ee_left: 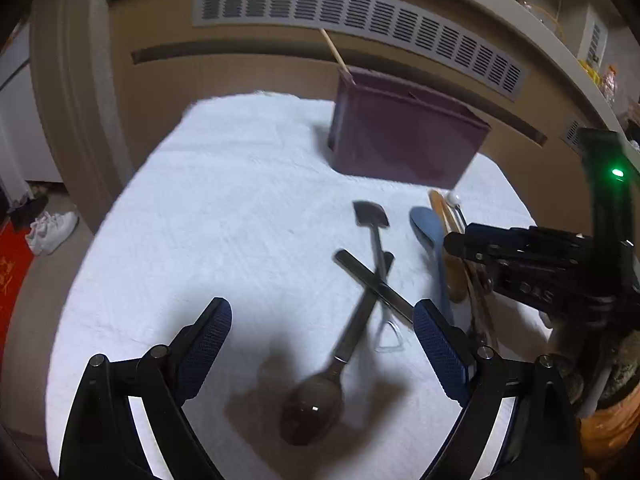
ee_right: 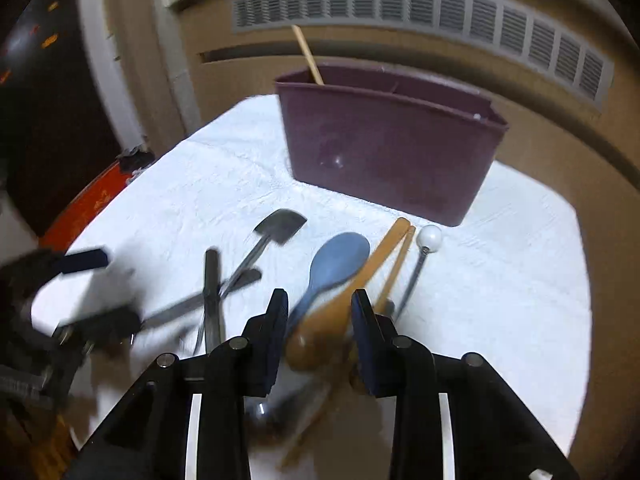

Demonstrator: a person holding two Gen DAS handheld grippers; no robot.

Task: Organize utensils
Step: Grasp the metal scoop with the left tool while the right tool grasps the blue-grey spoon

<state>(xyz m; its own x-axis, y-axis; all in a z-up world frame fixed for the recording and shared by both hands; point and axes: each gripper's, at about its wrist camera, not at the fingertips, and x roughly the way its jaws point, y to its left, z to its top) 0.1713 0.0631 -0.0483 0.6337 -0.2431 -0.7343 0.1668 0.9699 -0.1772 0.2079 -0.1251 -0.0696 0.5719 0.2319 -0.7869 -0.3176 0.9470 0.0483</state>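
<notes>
A purple caddy stands on the white cloth with a wooden stick leaning in it. In front lie a black spatula, a flat metal utensil crossing a dark spoon, a blue spoon, a wooden spoon and a white-knobbed metal rod. My left gripper hangs open and wide over the crossed utensils. My right gripper stands narrow around the wooden and blue spoon handles. I see no firm pinch on them.
A tan cabinet with a grey vent grille rises right behind the cloth. White shoes and a red mat lie on the floor at the left. The cloth's left half carries no utensils.
</notes>
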